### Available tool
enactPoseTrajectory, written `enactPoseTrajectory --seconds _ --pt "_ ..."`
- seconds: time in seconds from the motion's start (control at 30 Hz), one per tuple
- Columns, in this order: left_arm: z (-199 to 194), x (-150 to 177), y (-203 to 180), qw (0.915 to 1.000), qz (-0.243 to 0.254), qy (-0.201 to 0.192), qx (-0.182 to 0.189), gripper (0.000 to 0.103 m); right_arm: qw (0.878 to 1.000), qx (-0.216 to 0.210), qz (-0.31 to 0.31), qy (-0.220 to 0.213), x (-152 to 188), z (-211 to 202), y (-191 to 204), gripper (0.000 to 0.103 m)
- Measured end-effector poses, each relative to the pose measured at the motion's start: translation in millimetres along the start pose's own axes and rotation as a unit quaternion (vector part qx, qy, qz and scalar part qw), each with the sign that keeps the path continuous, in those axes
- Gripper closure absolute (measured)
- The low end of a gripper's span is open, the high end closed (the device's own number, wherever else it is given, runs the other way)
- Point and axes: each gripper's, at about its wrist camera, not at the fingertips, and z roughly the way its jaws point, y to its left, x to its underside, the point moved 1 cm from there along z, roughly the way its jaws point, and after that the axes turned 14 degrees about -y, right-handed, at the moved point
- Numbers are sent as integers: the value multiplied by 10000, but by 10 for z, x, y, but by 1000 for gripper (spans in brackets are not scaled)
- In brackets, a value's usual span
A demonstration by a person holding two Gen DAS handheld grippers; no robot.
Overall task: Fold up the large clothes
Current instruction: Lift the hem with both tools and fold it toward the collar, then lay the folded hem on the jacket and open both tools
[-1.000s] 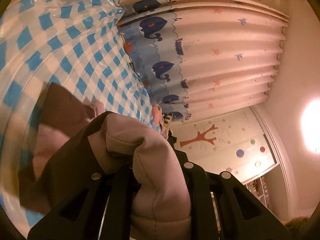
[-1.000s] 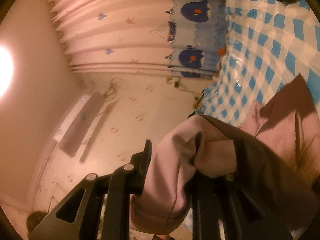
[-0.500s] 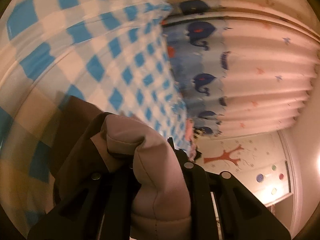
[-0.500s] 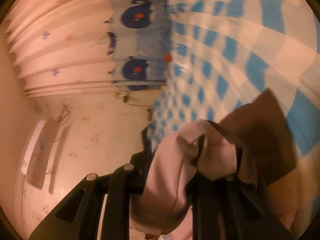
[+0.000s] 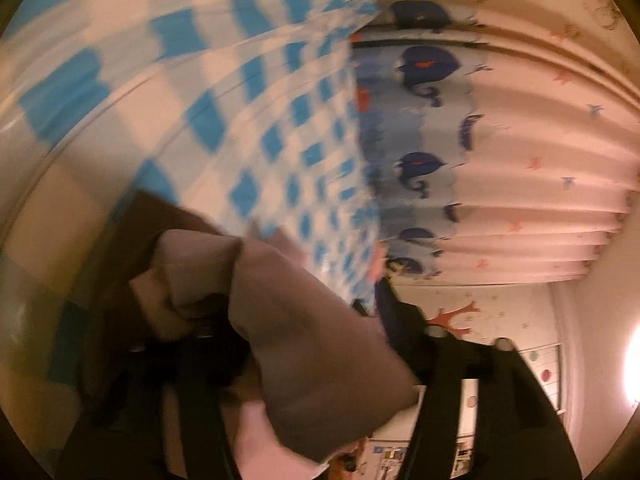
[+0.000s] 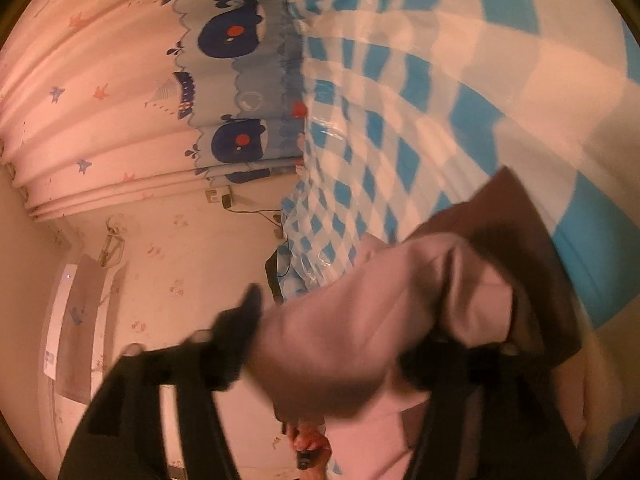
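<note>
My left gripper point(image 5: 304, 320) has just been opening; its fingers point(image 5: 404, 320) now stand apart, and a thick fold of the brown and pink garment point(image 5: 304, 344) lies loose between them, no longer pinched. The garment rests on the blue-and-white checked surface point(image 5: 224, 80), which runs to a whale-print curtain point(image 5: 520, 140). My right gripper point(image 6: 352, 320) has likewise just been opening, fingers point(image 6: 244, 320) spread wide, with the garment's other bunched fold point(image 6: 360, 336) lying slack between them on the same checked surface point(image 6: 440, 80). Both views are blurred.
</note>
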Motion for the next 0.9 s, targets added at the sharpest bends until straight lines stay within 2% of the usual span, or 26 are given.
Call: enactPoseTrajectory --seconds 0.03,0.07,0.17,0.23,0.3,0.37,0.4,0.43,0.47,0.53,0.57,0.6,0.63,0.67,0.7,0.73,0.77,0.87,0.9 --pt "-27 -4 -83 9999 -47 -44 89 32 10000 -5 -67 -55 -9 -44 95 30" --pt "-54 -6 -152 9998 -89 -101 170 29 9999 -15 -93 -88 -6 -65 158 27" --pt "-158 -29 -333 9981 -218 -303 488 19 9994 35 -316 -150 9 -172 366 24" --pt "-257 -11 -486 9972 -125 -455 582 16 9946 294 -964 -239 99 -259 623 24" --pt "-347 92 -728 9958 577 -578 414 16 9798 603 -1875 -336 258 -304 927 24" --pt "-398 308 -1015 9840 1636 -704 52 16 9503 944 -2933 -433 484 -281 1231 21" --pt "-404 457 -1159 9712 2254 -758 -153 16 9243 1162 -3597 -533 652 -252 1395 20" --pt "-394 610 -1278 9546 2842 -816 -353 16 9021 1305 -4069 -603 782 -227 1485 18" --pt "-352 818 -1402 9284 3566 -871 -580 15 8662 1504 -4716 -686 975 -165 1588 14" --pt "-221 1145 -1531 8715 4719 -945 -943 15 8141 1737 -5492 -734 1253 -10 1640 14" --pt "-99 1283 -1545 8435 5188 -874 -1084 15 7952 1875 -5721 -728 1346 108 1605 14" --pt "23 1358 -1539 8235 5468 -838 -1256 15 7836 2019 -5830 -730 1388 230 1543 14" --pt "147 1401 -1500 8094 5657 -759 -1379 15 7753 2146 -5896 -718 1398 335 1465 14" --pt "319 1395 -1407 8038 5724 -635 -1494 15 7670 2276 -5954 -737 1399 441 1398 14" --pt "397 1378 -1351 8016 5729 -594 -1604 15 7594 2428 -5992 -735 1378 571 1306 14" --pt "556 1309 -1226 7978 5721 -508 -1835 16 7544 2590 -5991 -694 1327 699 1212 14" --pt "643 1272 -1137 7978 5681 -461 -1964 16 7493 2737 -5993 -671 1282 789 1120 14" --pt "898 1009 -705 8120 5286 -229 -2465 16 7458 3185 -5833 -450 1080 1075 779 14" --pt "927 942 -589 8172 5176 -215 -2526 16 7512 3306 -5703 -344 988 1157 634 14"
